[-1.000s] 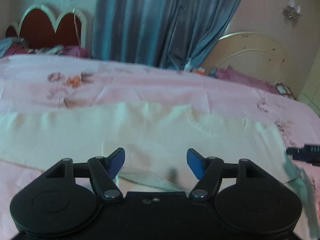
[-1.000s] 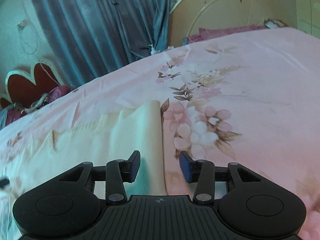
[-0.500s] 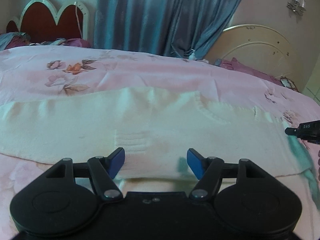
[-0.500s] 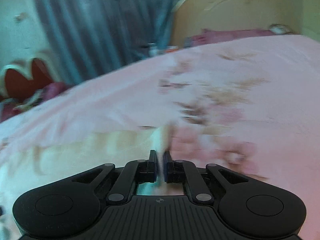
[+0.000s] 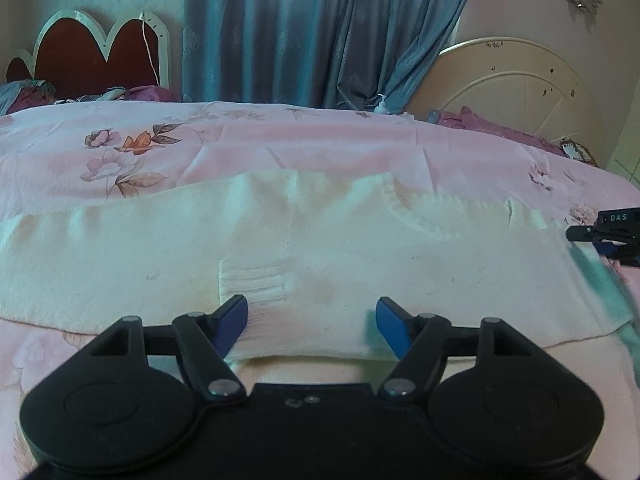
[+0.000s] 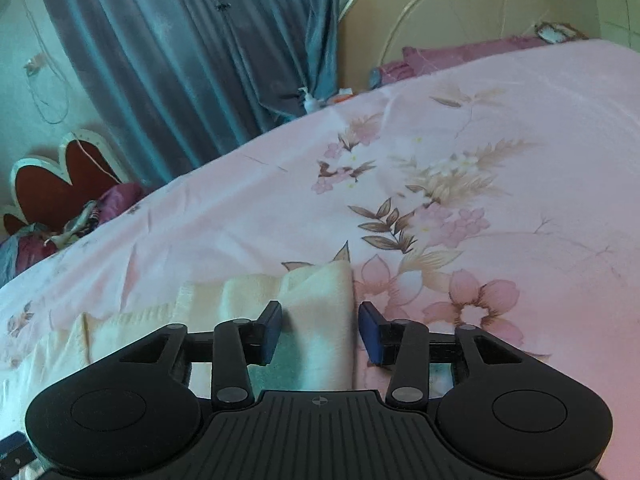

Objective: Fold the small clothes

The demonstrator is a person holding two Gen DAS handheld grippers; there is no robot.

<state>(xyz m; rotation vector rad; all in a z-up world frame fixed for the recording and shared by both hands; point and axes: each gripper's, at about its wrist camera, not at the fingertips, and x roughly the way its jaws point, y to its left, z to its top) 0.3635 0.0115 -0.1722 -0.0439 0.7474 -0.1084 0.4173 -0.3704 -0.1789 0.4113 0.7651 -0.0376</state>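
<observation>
One cream garment (image 5: 320, 248) (knitted), one pink floral bedspread (image 5: 320, 144), two headboards (image 5: 100, 56) (image 5: 512, 88), one blue curtain (image 5: 300, 28).

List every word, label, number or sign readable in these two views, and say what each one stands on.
"DAS": pale letters on the black body of the right gripper, seen at the right edge of the left wrist view; the label may run on past the frame.
Small crosshair mark, no letters, on the ribbed black housing of the right gripper, in its own view.
Nothing readable on the cream knitted garment, the pink floral bedsheet or the left gripper.
</observation>
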